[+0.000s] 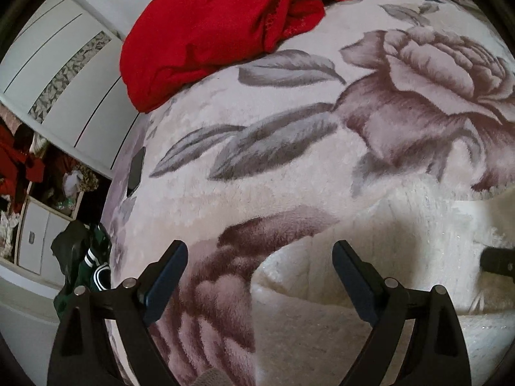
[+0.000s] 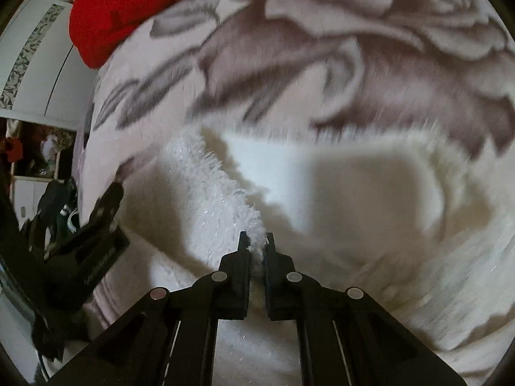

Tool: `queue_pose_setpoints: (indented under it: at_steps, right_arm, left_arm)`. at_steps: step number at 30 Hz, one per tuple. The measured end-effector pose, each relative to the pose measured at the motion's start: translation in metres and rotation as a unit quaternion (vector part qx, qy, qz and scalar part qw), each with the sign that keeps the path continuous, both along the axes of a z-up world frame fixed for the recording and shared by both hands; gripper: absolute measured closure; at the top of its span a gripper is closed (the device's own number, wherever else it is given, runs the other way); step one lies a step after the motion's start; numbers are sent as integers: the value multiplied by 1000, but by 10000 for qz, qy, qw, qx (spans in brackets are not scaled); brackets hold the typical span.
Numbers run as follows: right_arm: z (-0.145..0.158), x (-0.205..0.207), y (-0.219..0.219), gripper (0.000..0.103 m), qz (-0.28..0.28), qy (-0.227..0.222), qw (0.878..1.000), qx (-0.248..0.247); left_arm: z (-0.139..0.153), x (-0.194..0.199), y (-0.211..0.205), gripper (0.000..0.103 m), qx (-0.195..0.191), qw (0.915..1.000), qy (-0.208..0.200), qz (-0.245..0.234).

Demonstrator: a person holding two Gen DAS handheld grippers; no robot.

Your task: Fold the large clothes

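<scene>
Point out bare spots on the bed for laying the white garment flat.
Free: the floral blanket between the red garment at the far edge and the white fluffy garment up close. Crowded: the near side, where the right gripper pinches the white one and the left gripper hangs open.

No text, label, brand or number can be read. The left gripper [image 2: 96,225], seen from the right wrist, bears a line of pale lettering along its side, too blurred and small to make out.
</scene>
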State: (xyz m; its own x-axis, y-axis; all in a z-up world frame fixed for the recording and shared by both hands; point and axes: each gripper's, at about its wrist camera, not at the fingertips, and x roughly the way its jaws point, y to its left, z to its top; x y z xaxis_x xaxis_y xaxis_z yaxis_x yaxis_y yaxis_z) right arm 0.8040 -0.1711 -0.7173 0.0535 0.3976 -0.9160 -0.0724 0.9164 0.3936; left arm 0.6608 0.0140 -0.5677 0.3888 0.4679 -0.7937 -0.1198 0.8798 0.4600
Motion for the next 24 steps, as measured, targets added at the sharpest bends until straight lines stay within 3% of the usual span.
queue_pose_setpoints:
  at_steps: [5,8,10,11,14,18,21,24]
  right_arm:
    - [-23,11,-2,95,174,665,9976,77]
    - [-9,1,-17,66,104,907,9952,340]
    - [20,-21,-46,37,-26,725,9957,576]
    - [33,-35,-63,36,-122,625,9963,580]
    - [62,-96,-125,36,-632,583,9949,536]
    - [68,-212,-211,36,-1522,1022,9820,465]
    - [51,-297,-265,36,-2159,1381,9666,79]
    - [11,-373,-304,36,-2695,1865,9434,-513]
  left_arm:
    - [5,-8,-3,11,-91,9999,16,-57]
    - [27,-31,-5,11,-374,9991,-145,-142]
    - [43,-51,-8,11,-531,9981,-232,-207]
    - [51,-66,-10,11,-687,9971,-243,-214]
    - [66,-106,-15,11,-1151,9931,-104,-218]
    - [68,-162,-31,11,-1555,9870,329,-219]
    - [54,-207,-48,11,-1643,9833,718,-298]
    - [34,-239,-59,11,-1695,9792,1063,-354]
